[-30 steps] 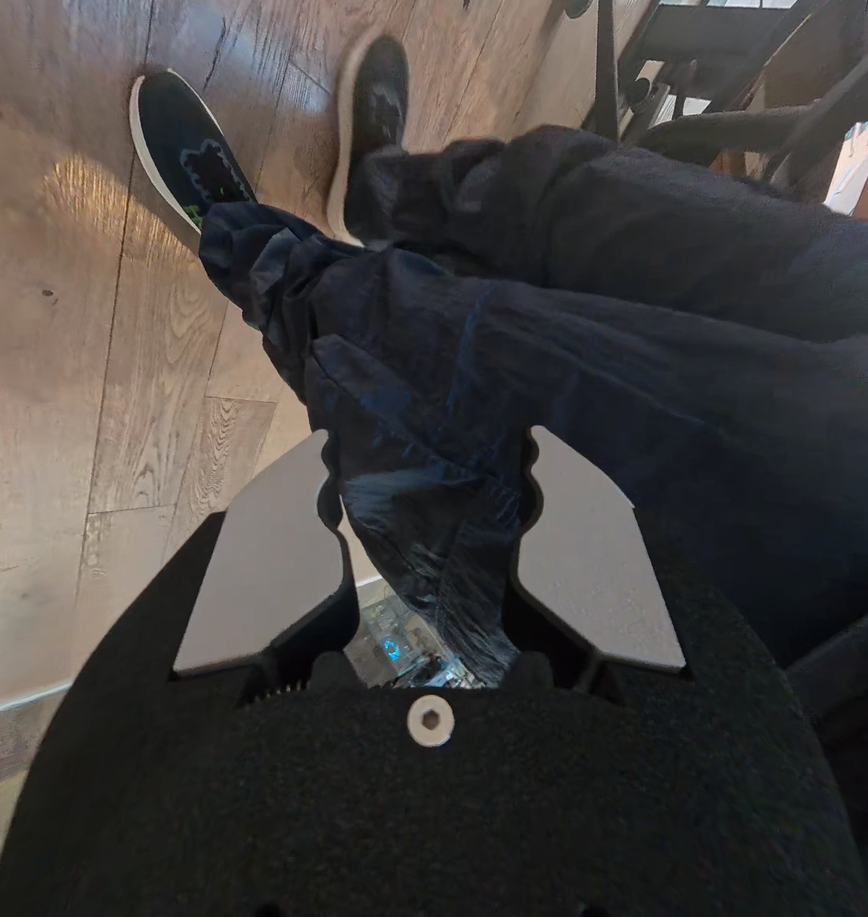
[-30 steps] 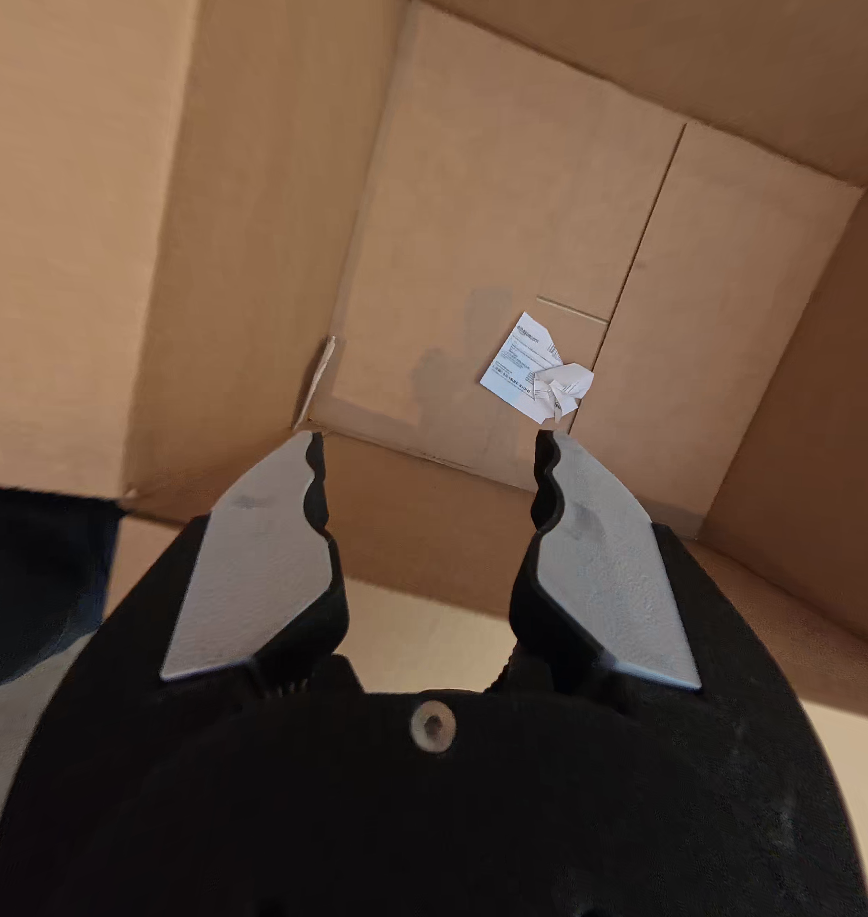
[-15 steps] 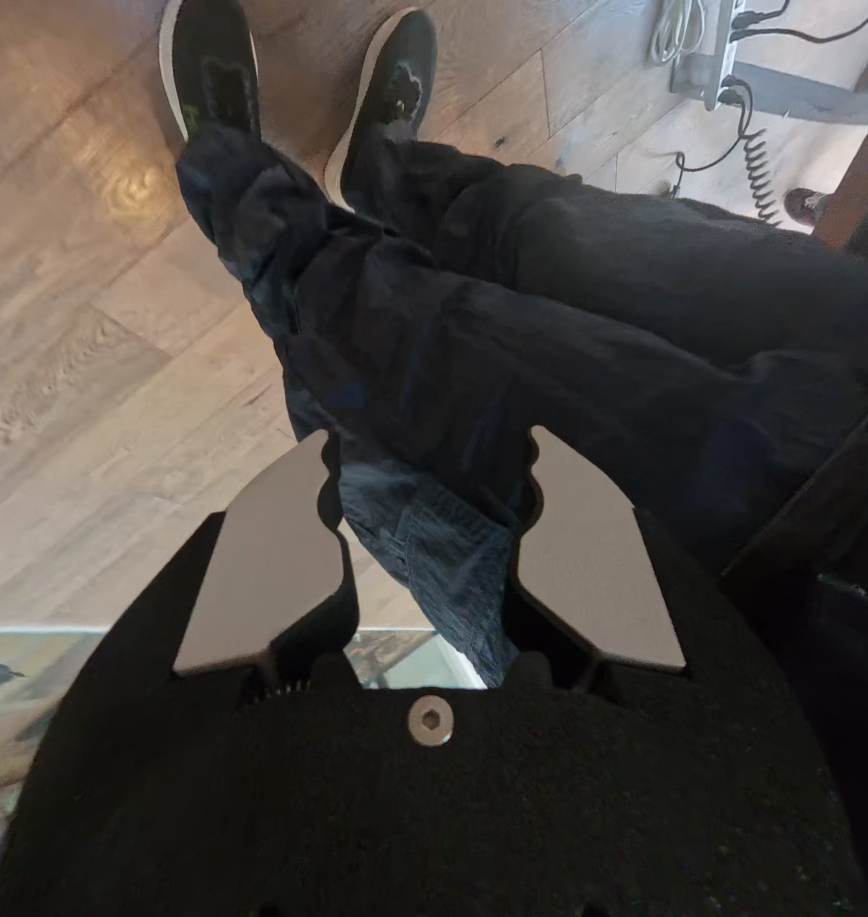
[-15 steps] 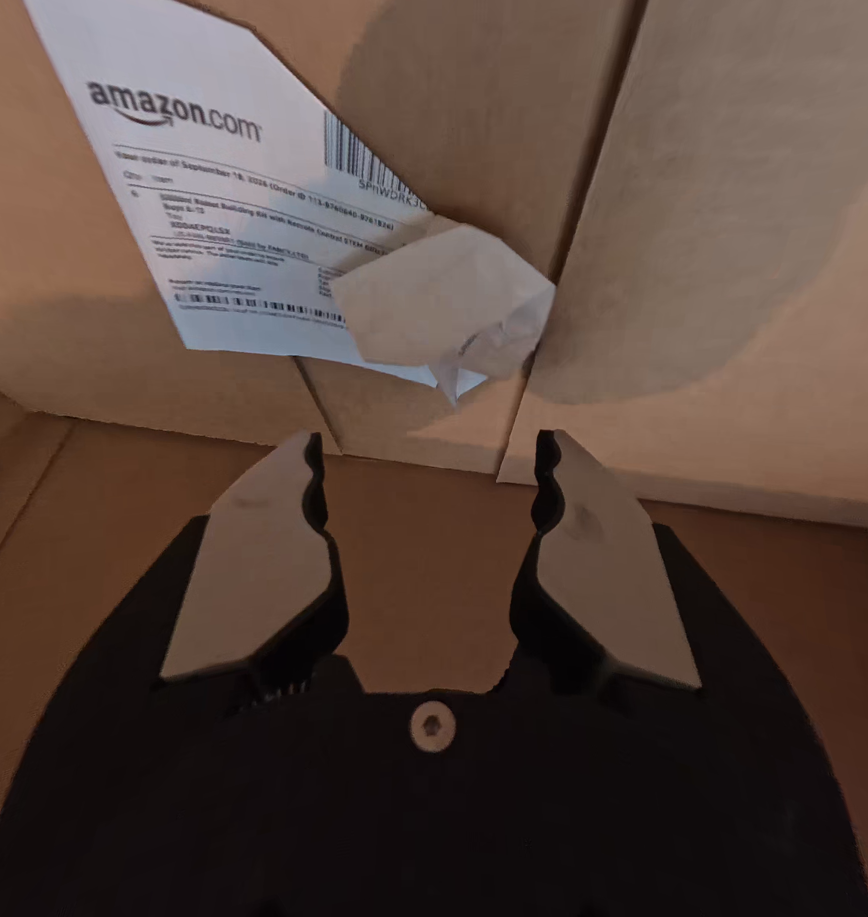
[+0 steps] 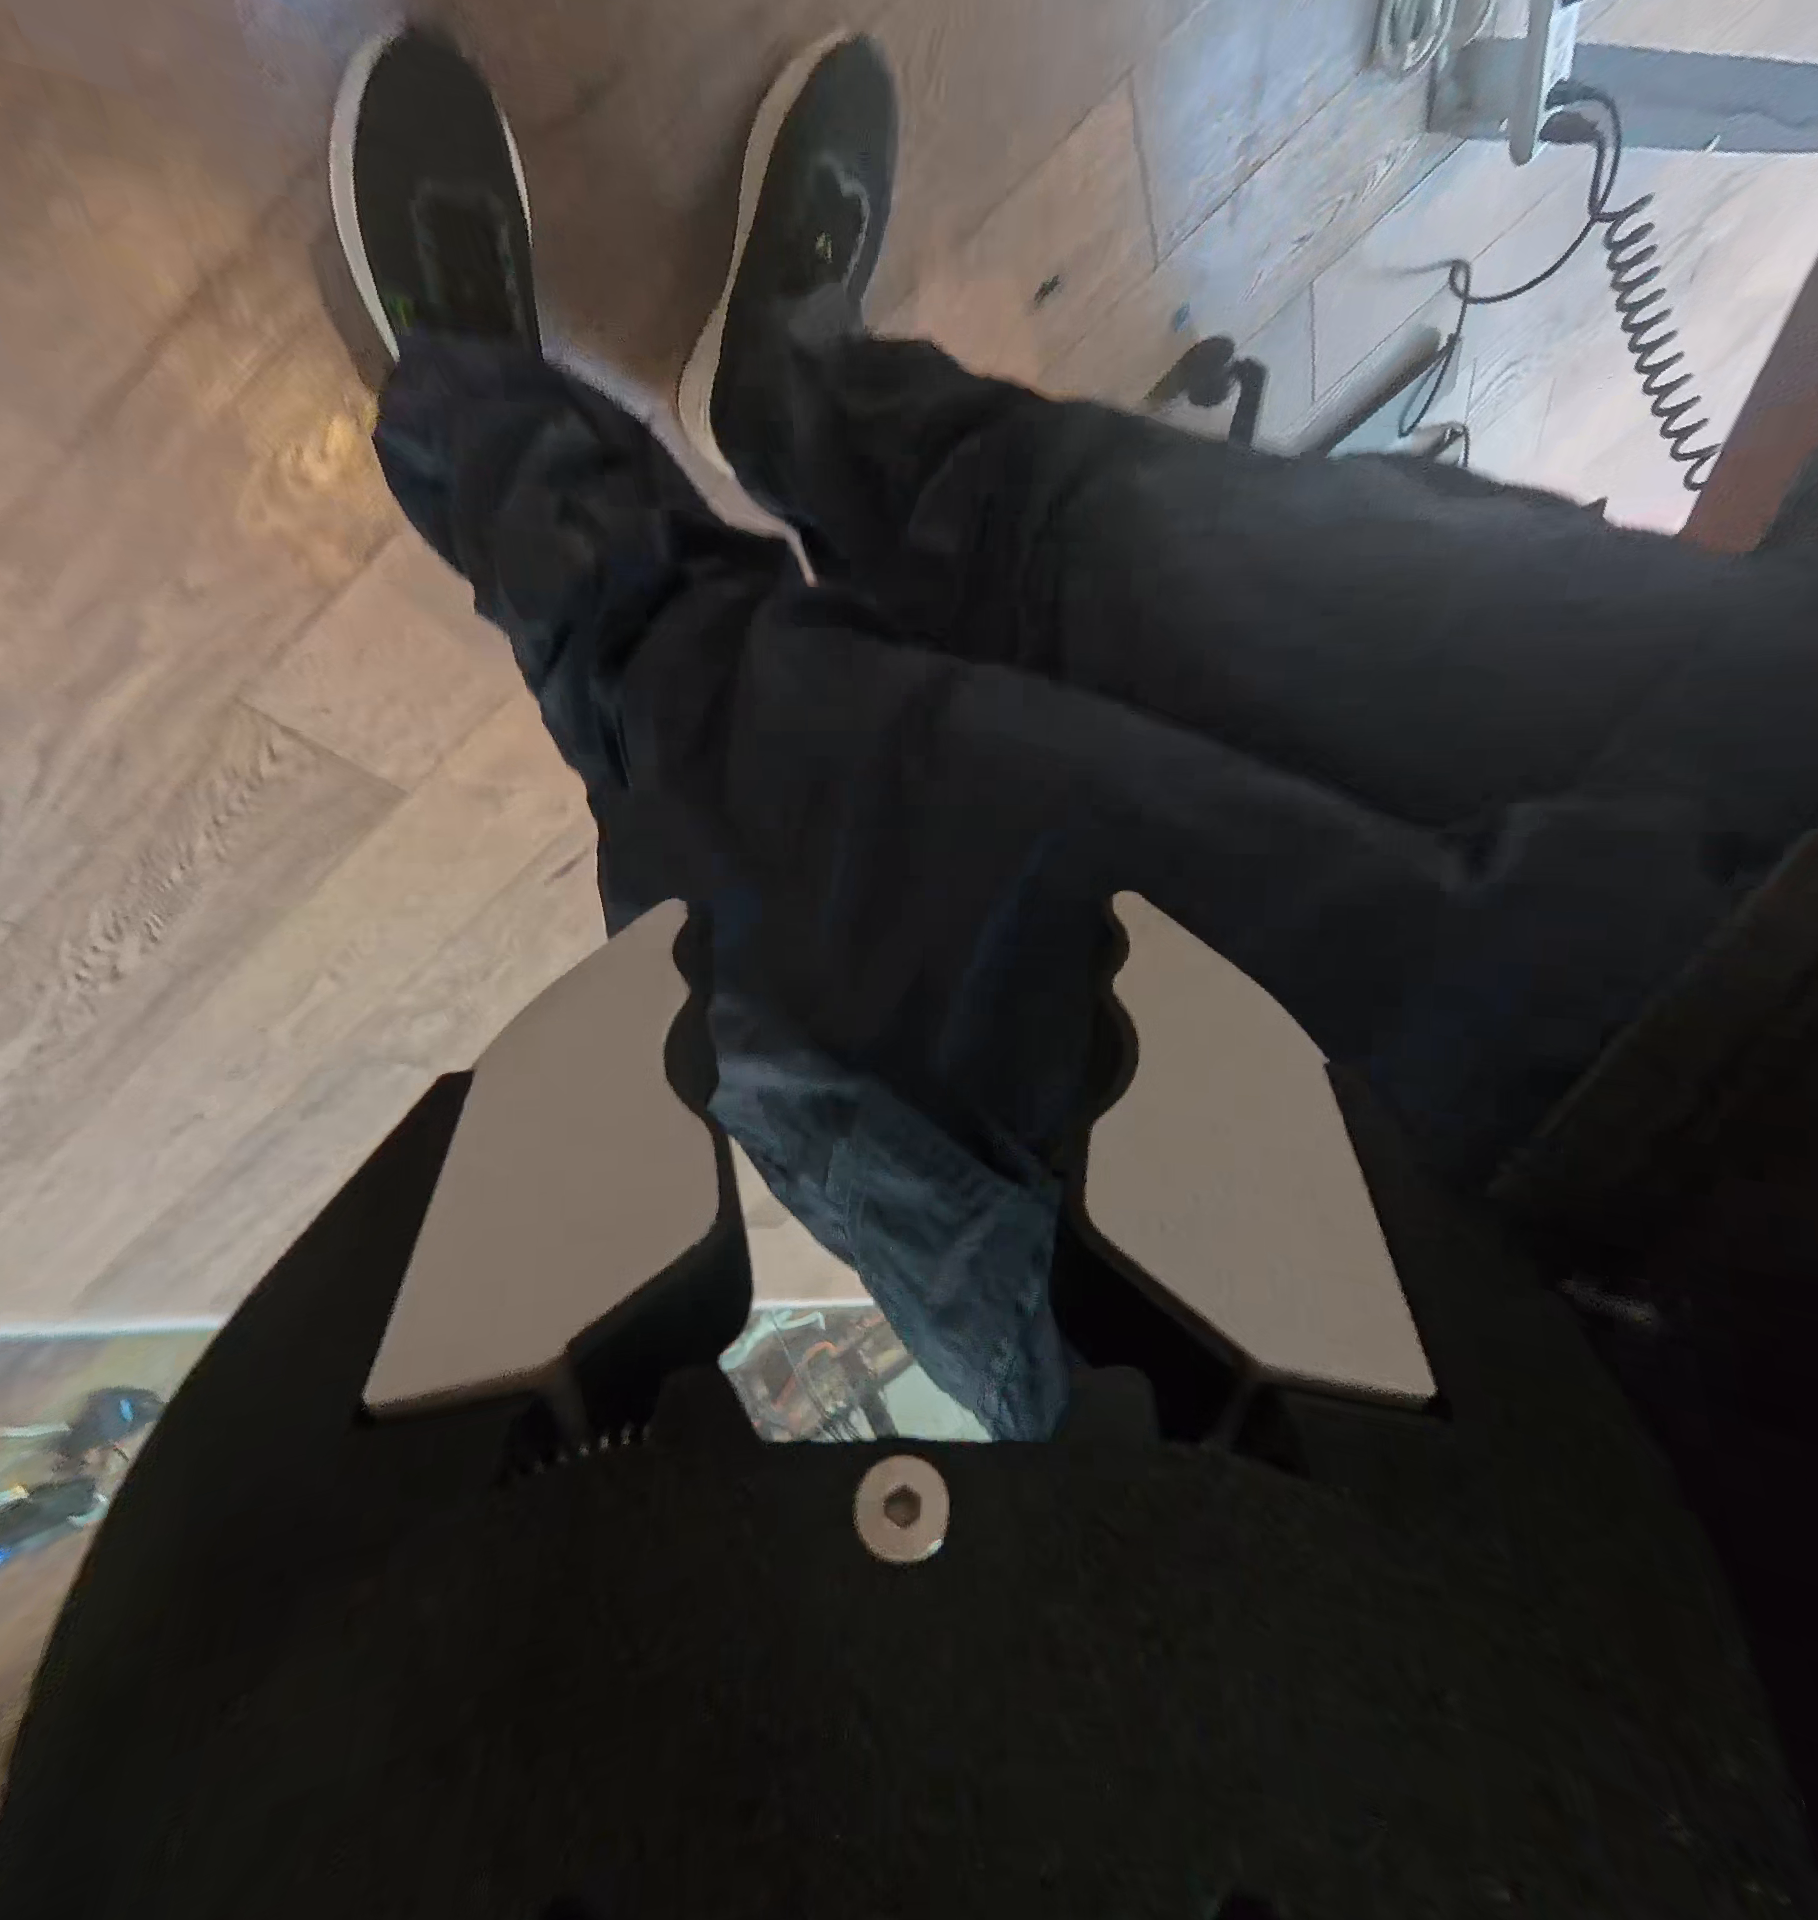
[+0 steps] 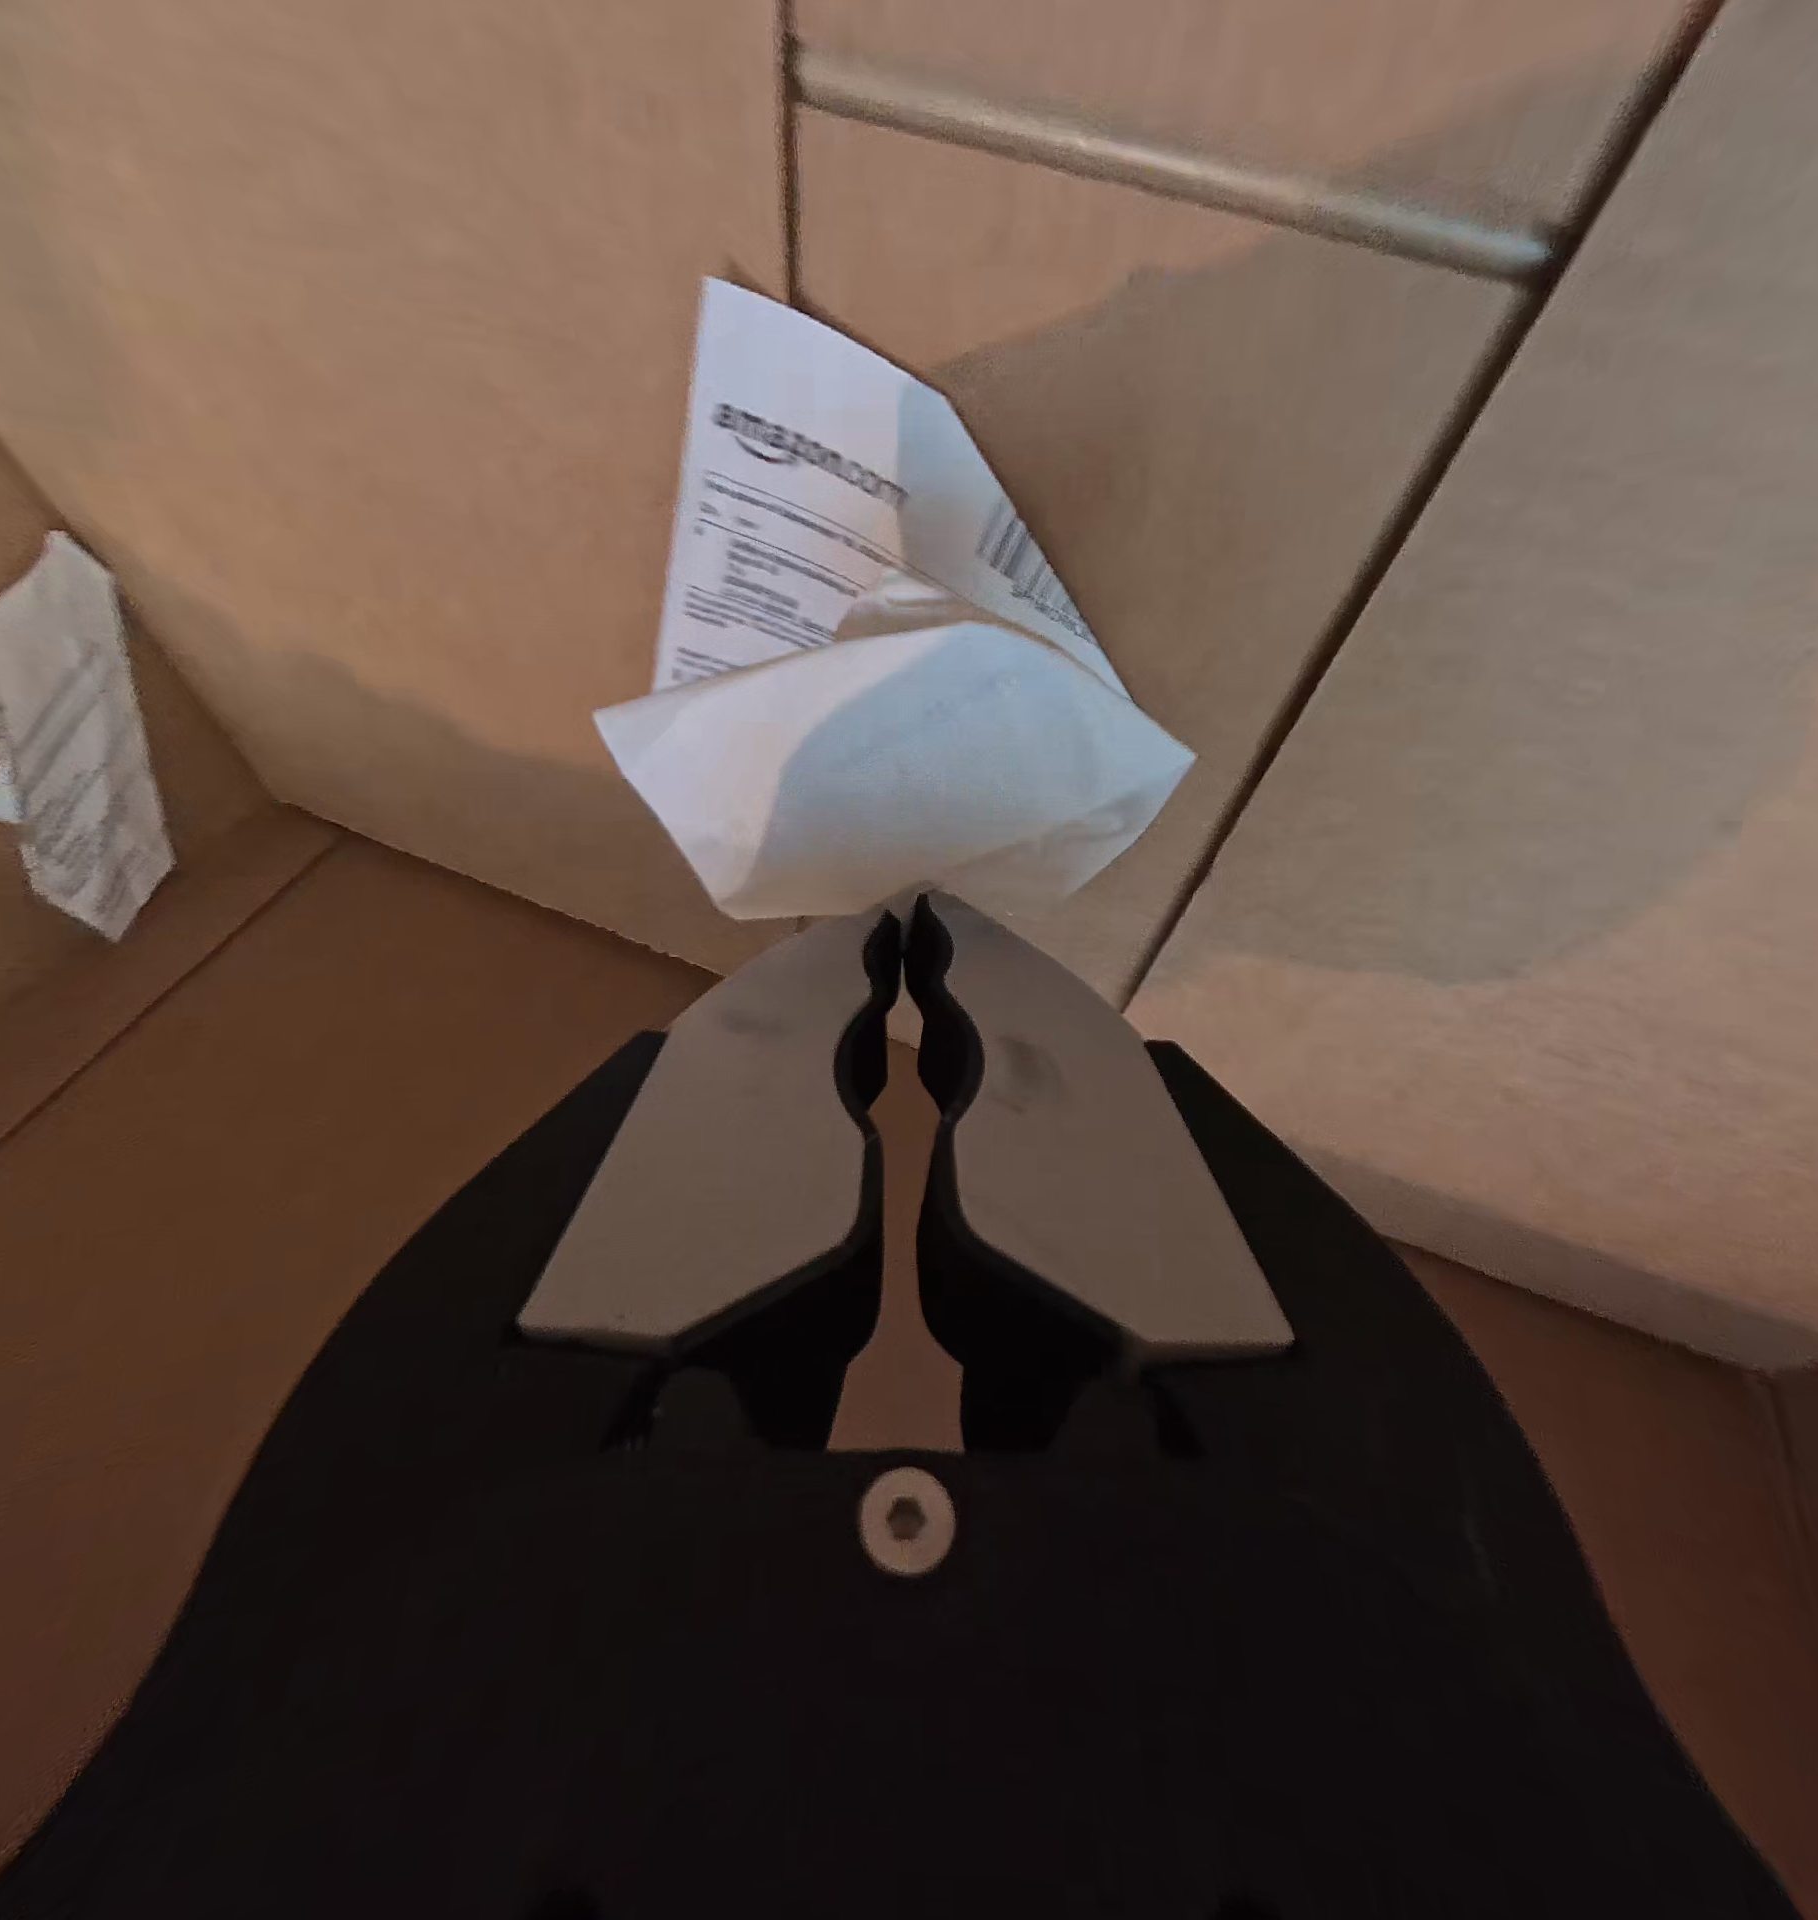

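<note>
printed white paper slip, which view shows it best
The right wrist view: the printed white paper slip is centred, pinched by the shut right hand-held gripper inside the cardboard box. The left wrist view shows none of it, only legs and floor.

Warm dim light, motion blur

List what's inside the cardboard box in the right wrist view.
Inside the cardboard box: a crumpled white printed paper, pinched by the right gripper, and a smaller printed slip at left. The floor beneath the gripper body is hidden.

Dark trouser legs (image 5: 1092, 748), two dark shoes (image 5: 437, 197), wood floor (image 5: 178, 810), coiled cable (image 5: 1653, 353), torn paper scrap (image 6: 69, 738)
</note>
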A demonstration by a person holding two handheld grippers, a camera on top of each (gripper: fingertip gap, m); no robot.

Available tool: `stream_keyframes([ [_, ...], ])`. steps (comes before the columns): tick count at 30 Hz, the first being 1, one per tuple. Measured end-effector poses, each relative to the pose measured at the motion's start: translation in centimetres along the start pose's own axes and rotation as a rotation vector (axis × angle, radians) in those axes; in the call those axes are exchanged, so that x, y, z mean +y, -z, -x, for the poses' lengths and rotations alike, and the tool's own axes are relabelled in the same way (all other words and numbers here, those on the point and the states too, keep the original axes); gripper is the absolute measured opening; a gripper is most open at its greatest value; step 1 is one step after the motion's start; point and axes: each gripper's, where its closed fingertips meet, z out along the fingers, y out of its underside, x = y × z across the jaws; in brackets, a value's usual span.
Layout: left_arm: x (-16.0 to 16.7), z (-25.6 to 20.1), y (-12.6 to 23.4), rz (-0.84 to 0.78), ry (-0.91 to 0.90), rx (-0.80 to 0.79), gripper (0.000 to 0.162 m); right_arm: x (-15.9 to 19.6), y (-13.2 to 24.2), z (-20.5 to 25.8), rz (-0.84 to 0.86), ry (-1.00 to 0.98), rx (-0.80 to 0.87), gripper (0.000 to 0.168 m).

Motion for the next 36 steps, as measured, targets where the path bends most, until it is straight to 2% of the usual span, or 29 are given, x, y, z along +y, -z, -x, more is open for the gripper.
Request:
stream_keyframes([
  [4, -5.2, -1.8, 2.3, -0.103, -0.11, -0.01, 0.071, -2.0, 4.5, 3.2, -0.181, 0.122, -0.09, 0.0],
  [7, -8.7, -3.0, 5.5, -0.262, -0.179, -0.004, 0.072, -2.9, 9.7, 6.1, -0.341, 0.162, -0.089, 0.0],
  [9, -11.0, -4.1, 9.4, -0.421, -0.233, 0.012, 0.072, -2.4, 13.4, 8.3, -0.425, 0.16, -0.08, 0.0],
  [12, -14.5, -7.1, 18.7, -0.716, -0.331, 0.053, 0.07, 0.4, 18.6, 11.1, -0.499, 0.128, 0.009, 0.0],
  [14, -16.1, -11.4, 26.0, -0.866, -0.448, 0.115, 0.068, 2.9, 21.6, 13.4, -0.542, 0.085, 0.055, 0.0],
  [16, -17.2, -17.5, 32.3, -0.951, -0.646, 0.121, 0.065, 5.4, 24.2, 16.1, -0.608, 0.045, 0.075, 0.0],
  [18, -17.7, -24.9, 36.4, -0.965, -0.858, 0.145, 0.065, 7.7, 26.0, 19.3, -0.687, -0.006, 0.06, 0.0],
  [20, -16.9, -33.6, 38.3, -0.946, -1.059, 0.254, 0.065, 9.6, 27.1, 22.8, -0.773, -0.059, 0.015, 0.0],
  [23, -14.0, -44.7, 36.0, -0.823, -1.308, 0.373, 0.065, 12.3, 27.5, 28.2, -0.886, -0.126, -0.042, 0.0],
  [26, -9.7, -51.6, 29.7, -0.603, -1.465, 0.419, 0.065, 15.1, 27.1, 33.3, -0.997, -0.191, -0.09, 0.0],
  [30, -2.8, -55.5, 23.7, -0.408, -1.591, 0.498, 0.065, 20.1, 25.2, 38.1, -1.124, -0.32, -0.119, 0.002],
  [36, 5.5, -57.2, 18.7, -0.243, -1.748, 0.498, 0.058, 27.0, 21.1, 42.4, -1.199, -0.457, -0.138, 0.002],
])
